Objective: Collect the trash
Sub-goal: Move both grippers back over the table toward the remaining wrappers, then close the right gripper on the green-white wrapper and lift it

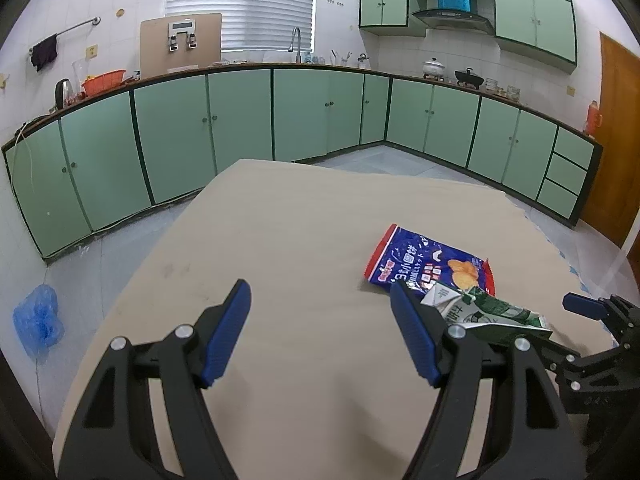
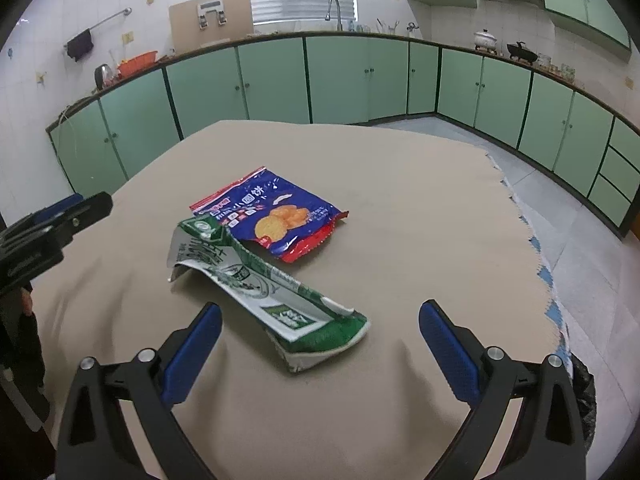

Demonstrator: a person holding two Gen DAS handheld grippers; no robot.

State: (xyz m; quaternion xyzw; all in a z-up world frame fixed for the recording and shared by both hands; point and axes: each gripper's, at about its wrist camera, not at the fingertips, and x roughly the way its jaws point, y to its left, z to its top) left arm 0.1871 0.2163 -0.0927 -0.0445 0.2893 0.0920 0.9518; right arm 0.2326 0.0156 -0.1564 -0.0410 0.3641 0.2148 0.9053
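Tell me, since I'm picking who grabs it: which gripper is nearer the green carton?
Right. The right gripper hangs open just short of the green carton; the left gripper sits off to its side, over bare tablecloth.

1. The crinkled foil snack bag [image 2: 272, 216] at frame centre is dark blue with red ends and orange biscuit pictures.
2. The flattened paper carton [image 2: 276, 296] is green and white.
3. The cloth-covered table [image 2: 400, 208] is plain beige.
4. The cabinet doors [image 1: 172, 140] are mint green, dark-edged.

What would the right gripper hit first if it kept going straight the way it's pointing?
Most likely the flattened green carton. It lies just ahead of the open right gripper, between its fingers' line, with the blue snack bag beyond it. Depth is hard to judge here.
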